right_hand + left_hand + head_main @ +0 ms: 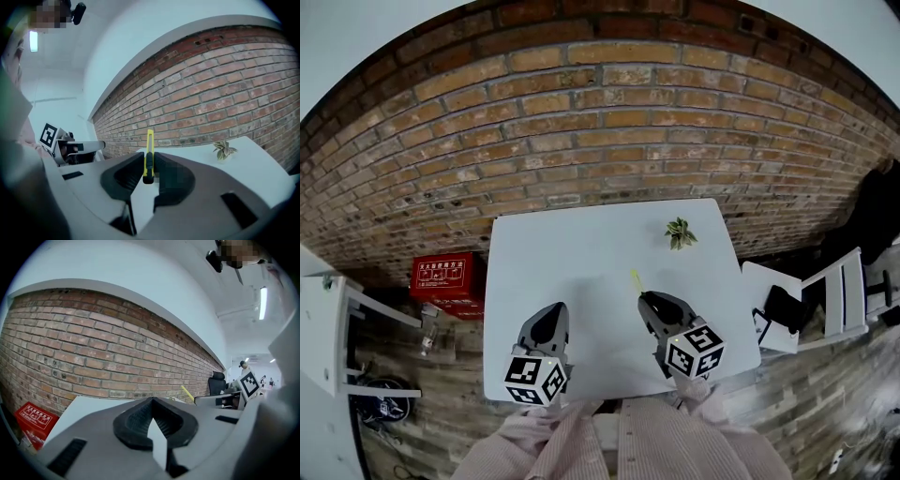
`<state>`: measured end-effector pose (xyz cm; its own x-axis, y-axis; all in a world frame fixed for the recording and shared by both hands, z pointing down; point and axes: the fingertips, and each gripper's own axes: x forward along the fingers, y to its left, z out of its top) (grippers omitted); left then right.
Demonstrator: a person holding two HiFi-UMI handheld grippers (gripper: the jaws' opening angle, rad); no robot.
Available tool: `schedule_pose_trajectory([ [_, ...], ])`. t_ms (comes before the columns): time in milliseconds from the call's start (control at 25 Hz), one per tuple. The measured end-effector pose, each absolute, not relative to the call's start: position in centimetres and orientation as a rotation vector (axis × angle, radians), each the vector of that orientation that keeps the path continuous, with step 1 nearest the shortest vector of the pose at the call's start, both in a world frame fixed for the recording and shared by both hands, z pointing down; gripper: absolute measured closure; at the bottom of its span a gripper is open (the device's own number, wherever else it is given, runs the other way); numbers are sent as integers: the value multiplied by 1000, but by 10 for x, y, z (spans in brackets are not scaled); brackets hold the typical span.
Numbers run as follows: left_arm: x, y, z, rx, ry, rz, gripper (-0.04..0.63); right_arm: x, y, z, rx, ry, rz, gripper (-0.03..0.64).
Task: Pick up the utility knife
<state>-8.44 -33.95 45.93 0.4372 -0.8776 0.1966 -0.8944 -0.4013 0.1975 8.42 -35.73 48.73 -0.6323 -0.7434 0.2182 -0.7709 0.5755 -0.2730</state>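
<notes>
A slim yellow utility knife [149, 157] stands clamped between the black pads of my right gripper [149, 174], its tip pointing up and away toward the brick wall. From the head view the utility knife [635, 280] sticks out ahead of the right gripper [654, 307], which is raised above the white table [581, 253]. My left gripper [547, 330] hovers over the table's near left part. In the left gripper view its jaws [151, 420] meet with nothing between them, and the knife [187, 393] shows at the right.
A small potted plant [680, 232] sits at the table's far right. A brick wall [600, 122] runs behind the table. A red box [448, 277] lies on the floor at the left. A white chair [839, 300] with dark items stands at the right.
</notes>
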Motion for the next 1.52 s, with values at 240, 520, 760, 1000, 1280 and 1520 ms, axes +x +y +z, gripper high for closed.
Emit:
schedule_pose_trajectory([
  [240, -90, -341, 432, 2493, -1594, 87, 603, 98, -359, 447, 1428, -2799, 471, 549],
  [520, -98, -340, 414, 2509, -1650, 38, 603, 112, -354, 413, 1531, -2837, 355, 549],
  [760, -103, -338, 391, 2544, -1684, -13, 603, 125, -350, 390, 1620, -2860, 281, 549],
  [1000, -107, -332, 368, 2611, -1690, -28, 603, 136, -346, 373, 1671, -2867, 229, 549],
  [1280, -108, -328, 359, 2633, -1718, -18, 603, 143, -343, 364, 1701, -2860, 201, 549],
  [1520, -106, -325, 359, 2636, -1719, -7, 603, 144, -340, 362, 1695, -2852, 175, 549],
])
